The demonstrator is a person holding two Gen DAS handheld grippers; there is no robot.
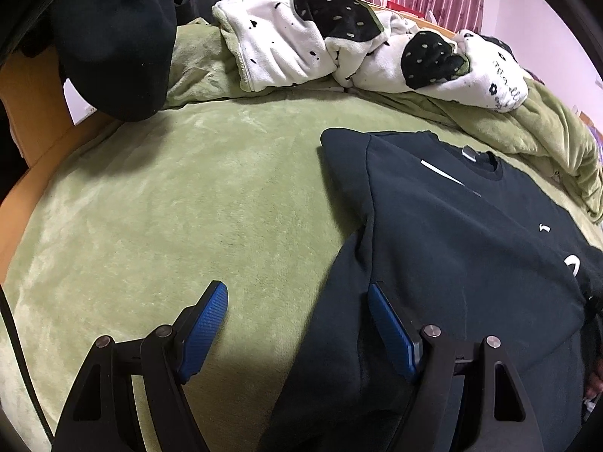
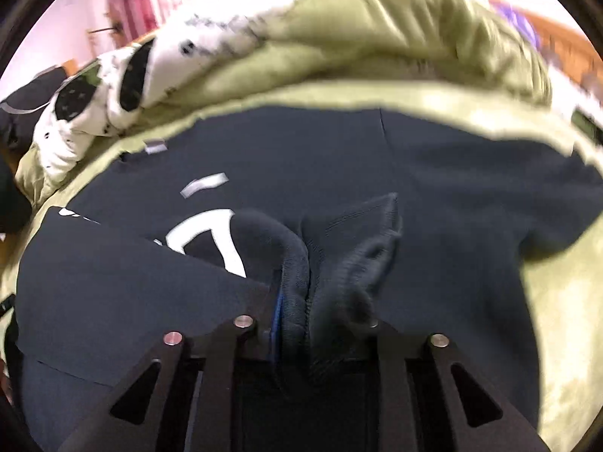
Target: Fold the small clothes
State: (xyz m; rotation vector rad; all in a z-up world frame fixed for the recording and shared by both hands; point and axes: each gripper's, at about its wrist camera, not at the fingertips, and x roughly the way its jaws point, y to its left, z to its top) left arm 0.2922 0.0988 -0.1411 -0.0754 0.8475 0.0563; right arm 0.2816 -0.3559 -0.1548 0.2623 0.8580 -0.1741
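Left wrist view: the left gripper [image 1: 297, 301] is held with its blue fingers [image 1: 205, 327] wide apart and nothing between them, one over the green blanket [image 1: 169, 207], one over the dark sweater [image 1: 452, 245]. The sweater is spread flat on the blanket, nearer the right side of the bed. A white and black spotted blanket [image 1: 301, 45] is bunched at the far edge. The right gripper [image 2: 309, 293] is seen pinched tight on a ribbed cuff [image 2: 339, 256], held above the sweater's front.

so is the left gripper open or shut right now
Open: the left gripper has its blue pads wide apart with nothing between them, hovering over the dark sweatshirt's edge.
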